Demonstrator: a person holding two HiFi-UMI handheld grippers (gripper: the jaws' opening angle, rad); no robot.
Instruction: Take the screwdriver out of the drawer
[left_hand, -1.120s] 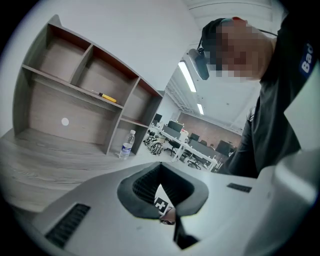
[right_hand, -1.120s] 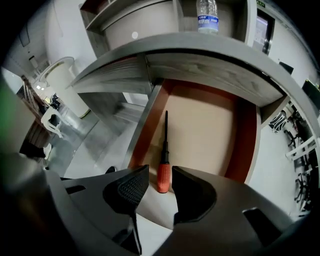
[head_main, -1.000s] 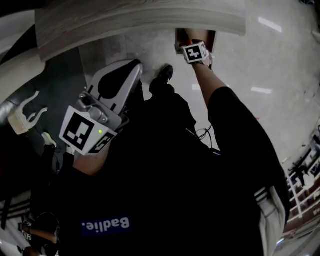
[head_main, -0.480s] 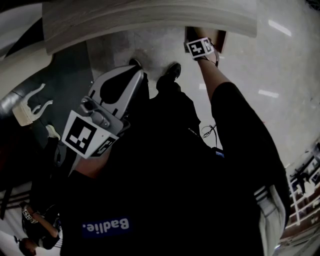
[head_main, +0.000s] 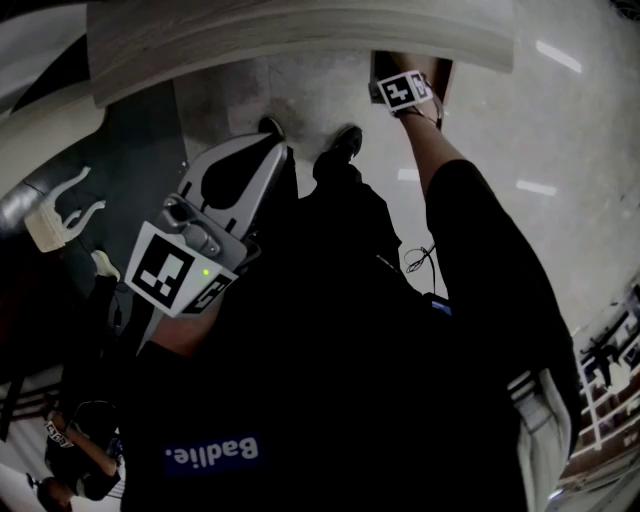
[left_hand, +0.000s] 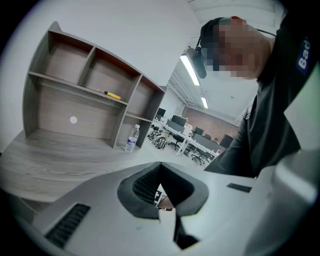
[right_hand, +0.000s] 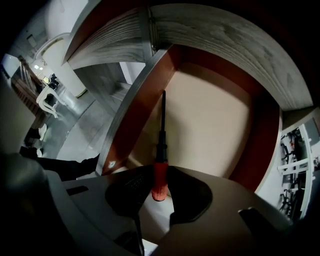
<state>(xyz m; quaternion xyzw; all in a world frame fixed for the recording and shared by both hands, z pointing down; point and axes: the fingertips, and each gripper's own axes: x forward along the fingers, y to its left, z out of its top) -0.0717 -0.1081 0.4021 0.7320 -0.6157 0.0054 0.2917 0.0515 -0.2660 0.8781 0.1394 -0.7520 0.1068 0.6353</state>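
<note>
A screwdriver with a red handle and a black shaft lies on the pale floor of the open drawer. Its tip points away from me. My right gripper points straight down into the drawer. Its jaws have just been closing and now press on the red handle from both sides. In the head view only that gripper's marker cube shows at the drawer, below the desk edge. My left gripper is held at the person's left side, shut and with nothing in it; its tips meet.
The curved wooden desktop overhangs the drawer. The left gripper view shows a shelf unit on the desk, a yellow tool on a shelf and a water bottle. The person's shoes stand on the pale floor.
The head view has shifted a little. The right gripper's marker cube has turned slightly at the drawer. The left gripper keeps its place.
</note>
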